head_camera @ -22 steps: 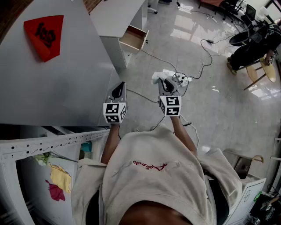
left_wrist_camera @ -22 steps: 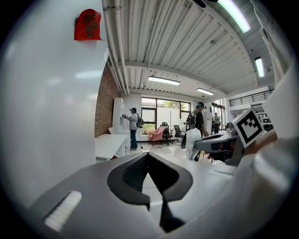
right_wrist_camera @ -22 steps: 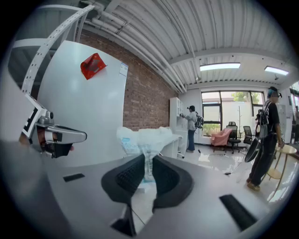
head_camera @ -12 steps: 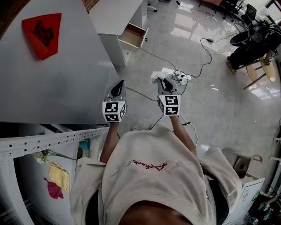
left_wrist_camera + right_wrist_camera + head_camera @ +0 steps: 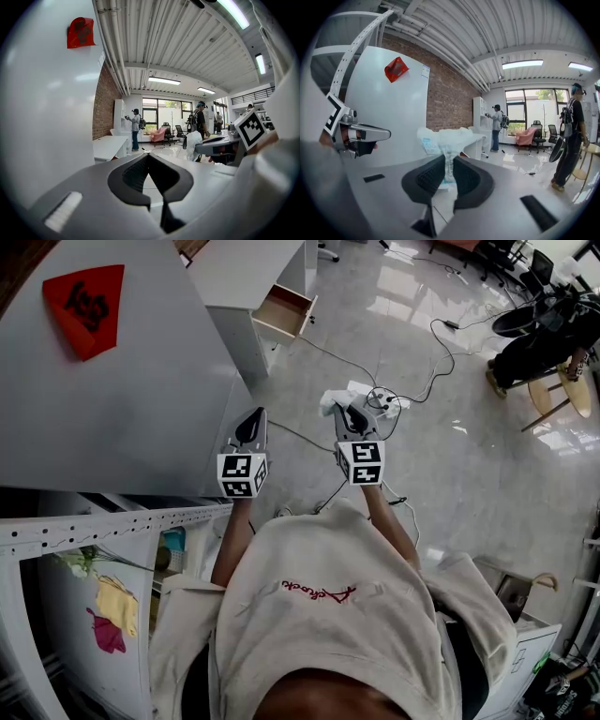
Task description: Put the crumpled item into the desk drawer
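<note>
White crumpled item [image 5: 443, 138] is clamped between the jaws of my right claw [image 5: 449, 161], bulging out past the tips. My left claw [image 5: 149, 158], just to its left, has its jaws pressed together, empty. Well ahead and left of both, the desk drawer [image 5: 282, 319] stands open, past the grey panel [image 5: 112, 399].

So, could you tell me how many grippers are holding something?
1: the right gripper, held over the floor, is shut on the white crumpled item. The left gripper beside it is shut and empty.
</note>
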### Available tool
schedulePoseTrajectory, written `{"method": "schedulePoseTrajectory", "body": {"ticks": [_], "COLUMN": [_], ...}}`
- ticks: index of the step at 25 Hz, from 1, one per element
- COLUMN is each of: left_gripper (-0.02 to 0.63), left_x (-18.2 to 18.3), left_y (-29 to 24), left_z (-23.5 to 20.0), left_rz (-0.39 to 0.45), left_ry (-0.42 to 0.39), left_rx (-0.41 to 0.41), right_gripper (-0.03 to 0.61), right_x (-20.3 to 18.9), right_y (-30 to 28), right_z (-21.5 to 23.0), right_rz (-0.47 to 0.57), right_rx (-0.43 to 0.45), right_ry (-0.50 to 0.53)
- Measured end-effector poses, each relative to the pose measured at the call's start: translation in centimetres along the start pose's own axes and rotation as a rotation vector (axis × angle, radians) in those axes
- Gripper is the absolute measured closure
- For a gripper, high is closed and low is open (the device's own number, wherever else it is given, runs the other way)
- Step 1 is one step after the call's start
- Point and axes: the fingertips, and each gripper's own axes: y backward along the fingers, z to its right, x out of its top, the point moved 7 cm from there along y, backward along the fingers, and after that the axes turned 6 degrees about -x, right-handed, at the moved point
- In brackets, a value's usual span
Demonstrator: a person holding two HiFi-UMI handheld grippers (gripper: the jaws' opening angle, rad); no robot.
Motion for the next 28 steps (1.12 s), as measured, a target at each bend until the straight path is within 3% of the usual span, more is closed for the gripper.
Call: {"method": "schedulePoseTrajectory", "body": {"ticks": [17,28], "left_gripper": [0.604,0.604], "left_x": [-1.5,-1.1], "left_y": [-2.3,-6.6], "left_z": [6.0,4.5], "left_rz": [-0.030,-0.022], "left_ry": [0.008,0.003], "left_rx": [-0.002,-0.034], "right_gripper": [0.520,0.520], "right_x": [-2.6,-2.7], "right_y": [2.3,-0.5], "right_z": [4.4,6.5], "right_rz": [-0.022,-0.025], "right_rx": [0.025,-0.008], "right_ry": [-0.011,-0.017]}}
